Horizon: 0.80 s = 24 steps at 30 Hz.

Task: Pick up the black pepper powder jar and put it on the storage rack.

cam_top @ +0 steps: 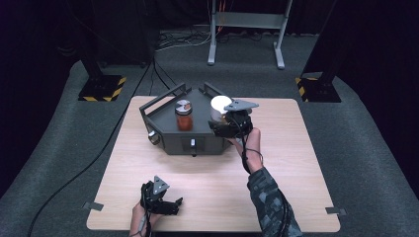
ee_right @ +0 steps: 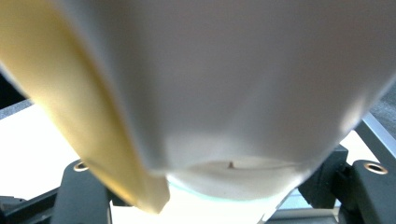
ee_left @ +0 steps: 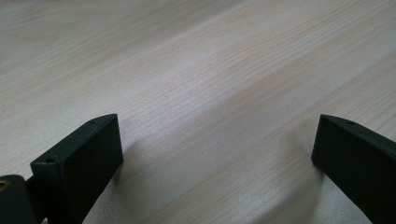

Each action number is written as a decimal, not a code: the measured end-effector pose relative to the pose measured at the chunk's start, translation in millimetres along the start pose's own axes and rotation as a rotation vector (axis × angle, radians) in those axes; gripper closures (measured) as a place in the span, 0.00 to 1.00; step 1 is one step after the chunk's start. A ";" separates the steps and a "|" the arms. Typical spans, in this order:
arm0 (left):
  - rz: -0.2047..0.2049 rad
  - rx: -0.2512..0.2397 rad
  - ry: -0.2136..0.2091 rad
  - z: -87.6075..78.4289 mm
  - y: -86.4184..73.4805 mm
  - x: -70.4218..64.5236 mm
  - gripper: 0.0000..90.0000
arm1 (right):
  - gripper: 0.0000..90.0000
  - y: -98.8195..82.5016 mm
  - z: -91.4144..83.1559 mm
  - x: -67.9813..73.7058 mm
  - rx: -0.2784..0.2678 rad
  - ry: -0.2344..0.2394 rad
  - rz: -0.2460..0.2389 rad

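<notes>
- High view: a pale wooden worktop (cam_top: pixel 212 197) carries a dark angular tray (cam_top: pixel 170 133) with raised handles. In it stands a jar (cam_top: pixel 184 116) with reddish contents and a grey and white lid. At the tray's right side the right claw (cam_top: pixel 223 123) is closed around a white container (cam_top: pixel 218 106) with a round white top. The claw covers the container's base, so I cannot tell whether it rests on the tray or is lifted clear.
- High view, near edge: the left claw (cam_top: pixel 170 206) sits low over bare worktop, well apart from the tray.
- Left gripper view: the two black jaws stand wide apart with nothing between them, above bare wood grain.
- Right gripper view: the white container (ee_right: pixel 243 84) sits very close to the lens and blurred, with a yellow band (ee_right: pixel 84 121) down one side. The jaws press on either side of it low down. Any label or writing is impossible to make out.
- Handling, as a judgement: the container looks smooth, stiff and probably light, so it may slip. A grip on the straight side wall, below the top, seems safest.
</notes>
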<state>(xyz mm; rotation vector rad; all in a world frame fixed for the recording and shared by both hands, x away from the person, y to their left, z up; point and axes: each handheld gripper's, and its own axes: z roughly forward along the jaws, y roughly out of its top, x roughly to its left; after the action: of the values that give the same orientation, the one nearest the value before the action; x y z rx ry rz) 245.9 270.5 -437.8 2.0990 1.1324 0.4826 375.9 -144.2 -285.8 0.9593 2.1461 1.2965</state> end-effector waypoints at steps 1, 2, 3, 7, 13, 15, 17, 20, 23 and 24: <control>0.000 0.000 0.000 0.0 0.0 0.0 0.02 | 0.33 1.1 1.6 0.3 0.002 -0.002 -0.002; 0.000 0.000 0.000 0.0 0.0 0.0 0.02 | 0.33 2.2 3.2 0.4 0.005 -0.003 -0.001; -0.001 0.000 0.000 0.0 0.0 0.0 0.02 | 0.33 2.9 4.8 -0.3 0.006 -0.001 -0.003; 0.002 0.000 0.000 -0.1 0.1 0.1 0.02 | 0.33 5.8 10.7 -1.1 0.011 -0.004 0.000; 0.002 0.000 -0.001 -0.1 0.1 0.2 0.02 | 0.33 8.3 18.1 -2.2 0.013 -0.005 0.011; 0.002 0.000 -0.001 -0.1 0.1 0.1 0.02 | 0.33 9.3 20.3 -2.1 0.014 -0.006 0.009; 0.003 0.000 -0.001 -0.1 0.1 0.2 0.02 | 0.33 10.7 22.2 -2.1 0.017 -0.007 0.011; 0.002 0.000 -0.001 -0.1 0.0 0.1 0.02 | 0.33 11.0 25.0 -2.3 0.013 -0.006 0.014; 0.002 0.000 -0.001 -0.1 0.0 0.2 0.02 | 0.33 12.2 27.8 -1.9 0.017 -0.005 0.012; 0.002 0.000 -0.001 -0.1 0.0 0.2 0.02 | 0.33 12.4 28.9 -1.9 0.018 -0.005 0.012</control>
<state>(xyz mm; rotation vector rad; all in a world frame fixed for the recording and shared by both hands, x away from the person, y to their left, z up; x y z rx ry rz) 246.0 270.6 -437.7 2.1008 1.1298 0.4827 400.8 -125.2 -287.8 0.9832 2.1554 1.2811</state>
